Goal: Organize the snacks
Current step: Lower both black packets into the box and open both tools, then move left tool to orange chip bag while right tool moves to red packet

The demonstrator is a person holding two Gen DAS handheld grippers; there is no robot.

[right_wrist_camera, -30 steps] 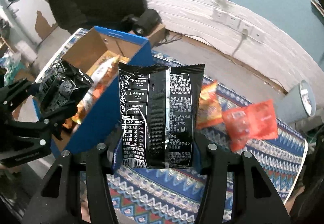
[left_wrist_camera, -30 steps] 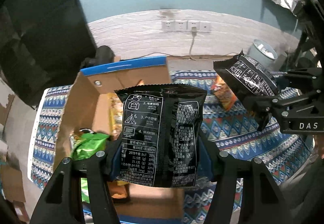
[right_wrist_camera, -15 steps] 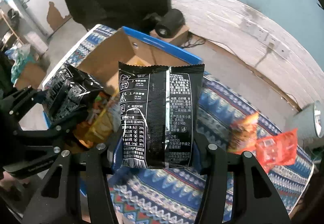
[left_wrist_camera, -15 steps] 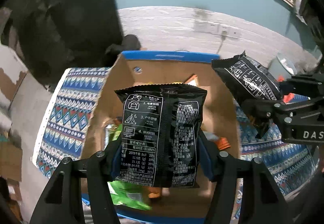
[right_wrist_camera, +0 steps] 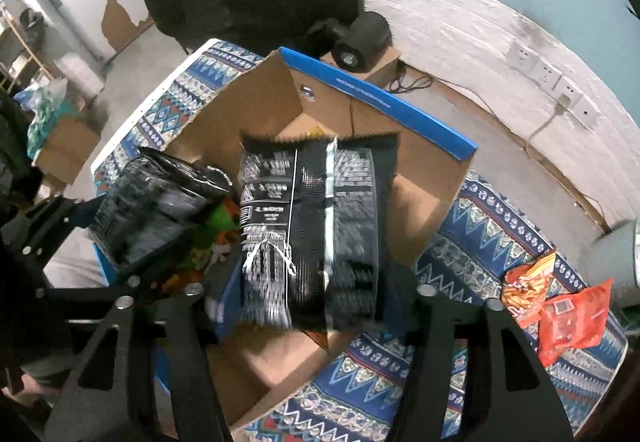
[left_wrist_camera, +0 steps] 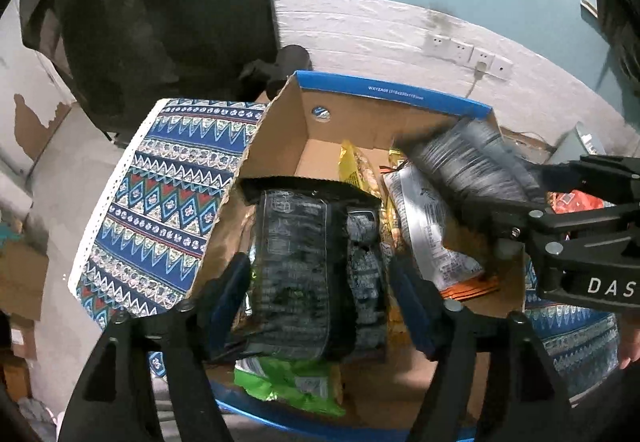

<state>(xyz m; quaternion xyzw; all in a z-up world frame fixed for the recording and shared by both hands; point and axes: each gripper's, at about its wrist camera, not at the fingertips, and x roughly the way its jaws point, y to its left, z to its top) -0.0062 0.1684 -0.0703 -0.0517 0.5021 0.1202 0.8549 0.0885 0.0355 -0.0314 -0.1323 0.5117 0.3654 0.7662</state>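
Left tongs (left_wrist_camera: 320, 278): fingers spread wider than the black snack packet (left_wrist_camera: 312, 274) between them; pads appear off its sides, so I read these tongs as released, the packet blurred and apparently dropping or just let go; its long axis runs straight ahead along the fingers, top seam pointing away. Directly below it, a green packet (left_wrist_camera: 292, 382) lies on the floor of the cardboard box (left_wrist_camera: 348, 122), so the black packet sits over the near-left part of the box. Right tongs (right_wrist_camera: 308, 294): a second black packet (right_wrist_camera: 312, 234) stands upright between the fingers, sides meeting the pads, taken as clenched on it, though blur makes this less than certain; long axis likewise ahead of the tongs; it hangs over the near-right edge of the box, the opening lying forward and slightly left of it. Judgement: the left side is nearer the box floor; the right needs to carry forward over the rim before letting go. Farther right on the patterned worktop (right_wrist_camera: 460, 242), well outside the box, an orange packet (right_wrist_camera: 528, 282) and a red packet (right_wrist_camera: 572, 318) lie touching, not yet sorted.
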